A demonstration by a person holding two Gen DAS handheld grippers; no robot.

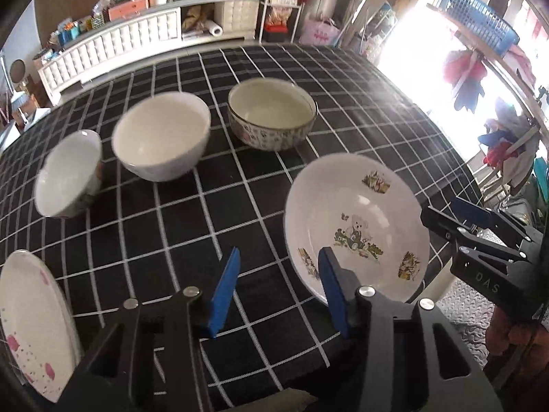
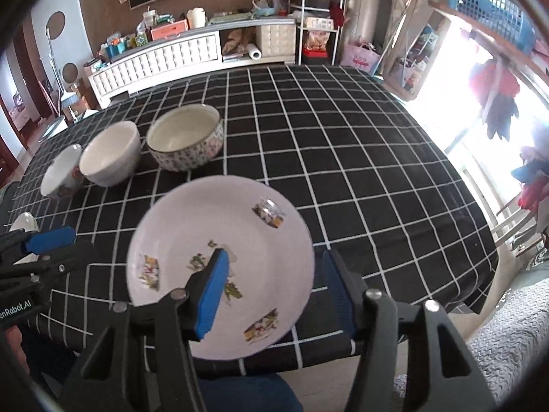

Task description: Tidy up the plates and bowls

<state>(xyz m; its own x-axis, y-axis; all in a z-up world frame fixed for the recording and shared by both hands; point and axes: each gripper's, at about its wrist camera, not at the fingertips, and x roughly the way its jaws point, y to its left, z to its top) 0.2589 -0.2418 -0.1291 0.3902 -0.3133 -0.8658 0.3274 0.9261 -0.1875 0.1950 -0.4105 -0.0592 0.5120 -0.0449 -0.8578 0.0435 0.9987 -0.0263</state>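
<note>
A white plate with bear pictures lies at the table's near edge; it also shows in the left wrist view. My right gripper is open, its jaws straddling the plate's right rim, one finger over the plate and one outside it. My left gripper is open and empty, just left of that plate. Three bowls stand in a row behind: a small one, a plain white one and a patterned one. A pink-spotted plate lies at near left.
The table wears a black cloth with a white grid. A white cabinet with clutter stands beyond the far edge. A bright window with hanging clothes is to the right.
</note>
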